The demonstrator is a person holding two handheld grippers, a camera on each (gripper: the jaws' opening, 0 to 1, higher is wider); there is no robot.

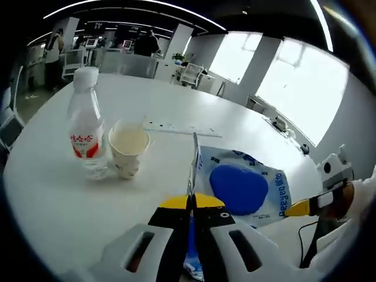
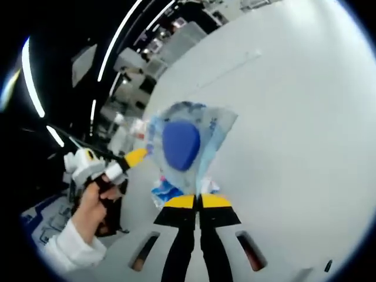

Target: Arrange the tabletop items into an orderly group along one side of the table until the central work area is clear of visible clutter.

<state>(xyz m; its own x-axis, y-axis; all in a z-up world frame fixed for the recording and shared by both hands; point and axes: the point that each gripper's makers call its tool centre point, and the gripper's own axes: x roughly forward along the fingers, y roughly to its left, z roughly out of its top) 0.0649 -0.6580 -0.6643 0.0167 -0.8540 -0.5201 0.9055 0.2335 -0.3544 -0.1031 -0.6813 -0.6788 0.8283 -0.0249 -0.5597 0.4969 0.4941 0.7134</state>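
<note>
Blue-printed plastic packet (image 1: 241, 185) hangs between both grippers above the white table (image 1: 53, 194), long axis running from the left gripper (image 1: 191, 202) toward the right gripper (image 2: 198, 201); each clamps an edge. Bottle (image 1: 86, 126) and paper cup (image 1: 128, 147) stand together nearby.

A water bottle (image 1: 86, 122) and paper cup (image 1: 128, 147) stand upright beside a blue-and-white packet (image 1: 241, 187).
</note>
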